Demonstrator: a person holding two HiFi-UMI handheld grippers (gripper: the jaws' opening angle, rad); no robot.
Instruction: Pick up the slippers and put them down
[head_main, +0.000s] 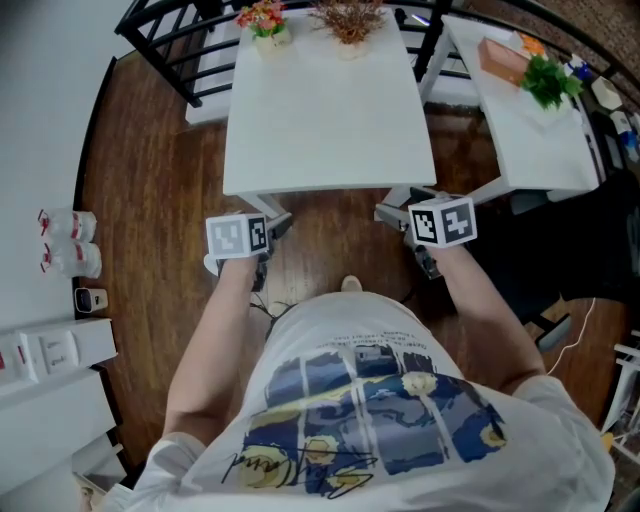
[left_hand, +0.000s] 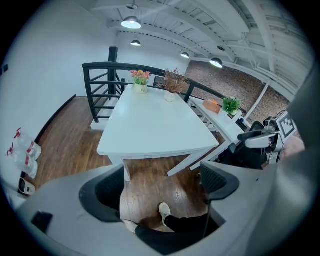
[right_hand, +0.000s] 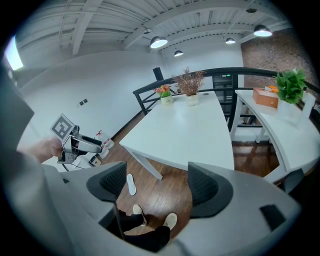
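Lying flat on the wood floor (right_hand: 167, 196), one white slipper (right_hand: 131, 184) sits near a leg (right_hand: 147, 167) of the white bench (right_hand: 190, 130) and the person's feet (right_hand: 171, 220); I see no second one. The left gripper (left_hand: 162, 186) and right gripper (right_hand: 157, 186) both hang wide open with nothing in them, so the slipper may be waiting to be lifted or already set down. Bare floor lies round it, but the bench edge is close.

White table (head_main: 320, 120), brown wood floor (head_main: 150, 190), white slipper (right_hand: 130, 184), blk railing (left_hand: 88, 92), white tee (head_main: 340, 325) w/ blue-yellow print
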